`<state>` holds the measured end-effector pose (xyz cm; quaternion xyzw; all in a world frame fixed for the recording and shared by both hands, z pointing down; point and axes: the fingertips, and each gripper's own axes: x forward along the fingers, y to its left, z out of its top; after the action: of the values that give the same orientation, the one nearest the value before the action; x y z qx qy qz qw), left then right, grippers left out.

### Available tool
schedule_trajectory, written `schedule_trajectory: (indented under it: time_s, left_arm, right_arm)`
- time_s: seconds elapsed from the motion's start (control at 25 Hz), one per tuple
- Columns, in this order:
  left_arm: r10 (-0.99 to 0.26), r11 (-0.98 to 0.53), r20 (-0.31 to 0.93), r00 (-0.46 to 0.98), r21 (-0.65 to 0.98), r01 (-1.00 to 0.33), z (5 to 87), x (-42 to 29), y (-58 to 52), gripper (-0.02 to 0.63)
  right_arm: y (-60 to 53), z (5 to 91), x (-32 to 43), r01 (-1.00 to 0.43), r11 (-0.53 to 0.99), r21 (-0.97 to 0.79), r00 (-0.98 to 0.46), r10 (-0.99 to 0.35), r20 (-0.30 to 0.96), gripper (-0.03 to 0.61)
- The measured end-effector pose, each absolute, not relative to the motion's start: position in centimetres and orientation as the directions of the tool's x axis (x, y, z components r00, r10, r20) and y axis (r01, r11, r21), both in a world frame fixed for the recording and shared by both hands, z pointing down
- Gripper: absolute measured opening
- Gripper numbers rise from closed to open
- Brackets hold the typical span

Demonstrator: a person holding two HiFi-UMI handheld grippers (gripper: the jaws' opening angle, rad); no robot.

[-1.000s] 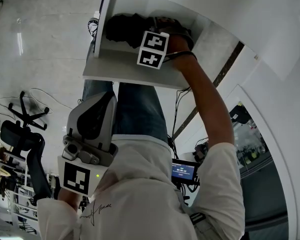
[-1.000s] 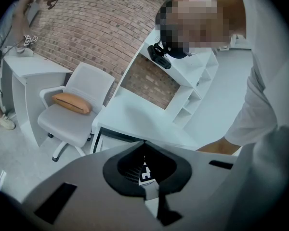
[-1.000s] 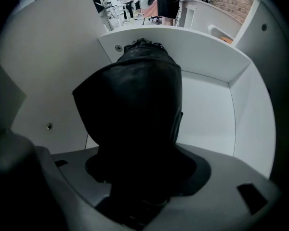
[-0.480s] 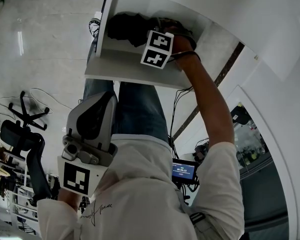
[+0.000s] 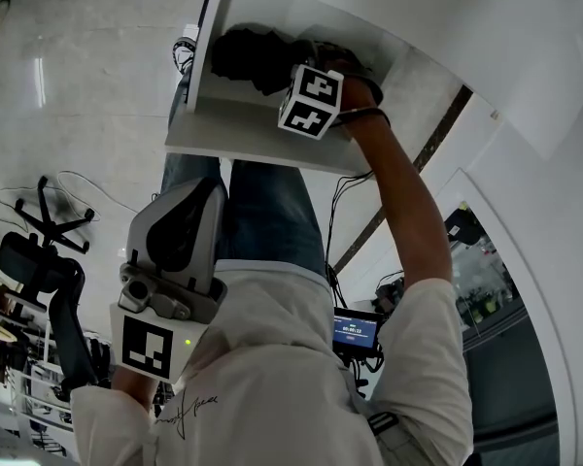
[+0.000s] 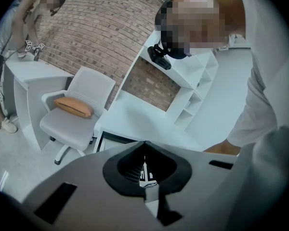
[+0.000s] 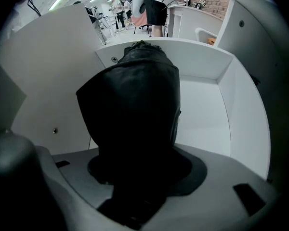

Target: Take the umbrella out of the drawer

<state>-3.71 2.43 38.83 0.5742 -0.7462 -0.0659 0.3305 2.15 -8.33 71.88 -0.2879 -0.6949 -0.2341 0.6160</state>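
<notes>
Though narrower — right jaws wide on umbrella (image 7: pixel 135 114)

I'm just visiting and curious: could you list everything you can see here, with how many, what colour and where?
umbrella: one, black, folded, lying in the drawer
drawer: one, white, pulled open
swivel chair: one, white, beside the desk
cushion: one, orange, on that chair's seat
desk: one, white, right of the swivel chair
brick wall: one, brown, behind the desk
office chair: one, black, on the floor at the head view's left
small screen: one, blue-lit, at the person's waist
right claw: one, grey, reaching into the drawer; its jaws have just been closing, with the umbrella between them
left claw: one, grey, jaws together, empty, held near the person's chest
</notes>
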Motion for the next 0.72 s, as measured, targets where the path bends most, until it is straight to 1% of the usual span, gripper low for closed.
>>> schedule_trajectory:
  time_s: [0.72]
  left_arm:
    - [-0.901, 0.333, 0.414, -0.13, 0.467, -0.819, 38.6, -3.3, 1.8, 0.016]
  right_arm:
    - [-8.1, 70.1, 1.9, 0.689, 0.725, -0.002, -0.134, 0.131, 0.982, 0.232]
